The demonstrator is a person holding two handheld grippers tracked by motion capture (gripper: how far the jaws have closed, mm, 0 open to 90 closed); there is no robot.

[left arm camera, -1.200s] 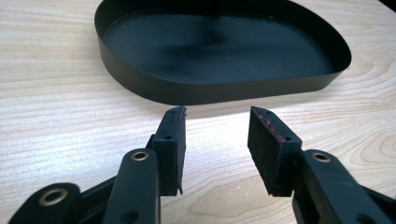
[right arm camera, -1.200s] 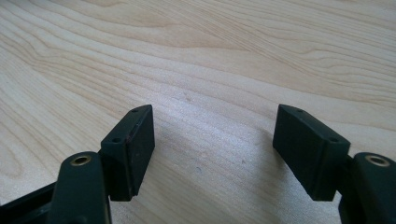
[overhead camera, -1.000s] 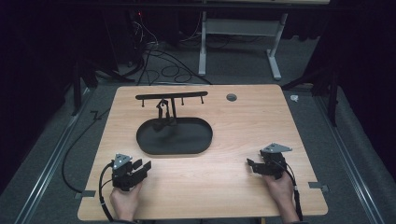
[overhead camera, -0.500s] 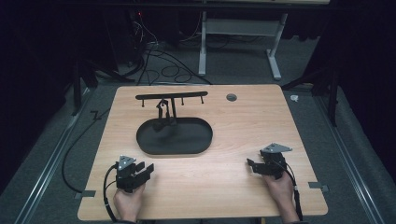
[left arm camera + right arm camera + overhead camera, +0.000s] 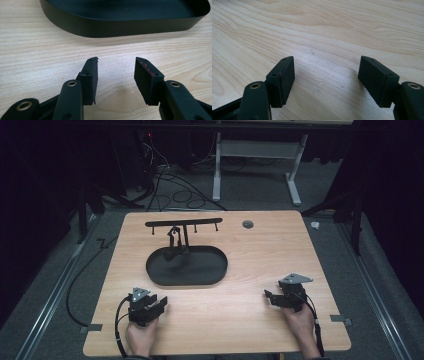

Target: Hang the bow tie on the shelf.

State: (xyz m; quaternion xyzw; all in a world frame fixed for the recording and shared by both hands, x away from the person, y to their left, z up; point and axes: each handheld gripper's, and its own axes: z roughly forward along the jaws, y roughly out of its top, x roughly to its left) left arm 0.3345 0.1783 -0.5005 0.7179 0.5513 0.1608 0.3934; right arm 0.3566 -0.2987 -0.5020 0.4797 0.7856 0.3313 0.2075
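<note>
Near the front left corner of the wooden table (image 5: 240,320), the left gripper (image 5: 159,303) is resting in a hand (image 5: 141,336) with its jaws spread, nothing between them. Near the front right corner, the right gripper (image 5: 270,297) is sitting spread wider, likewise empty. Just beyond the left gripper, toward the table's middle, a black oval tray (image 5: 120,23) is lying, with a black hook stand (image 5: 183,225) rising at its far side.

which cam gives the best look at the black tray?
High view: the whole oval black tray shows mid-table, with the stand rising from its far end. The left gripper view shows its near wall and rim up close, cropped at the top. The right gripper view looks onto bare wood.
</note>
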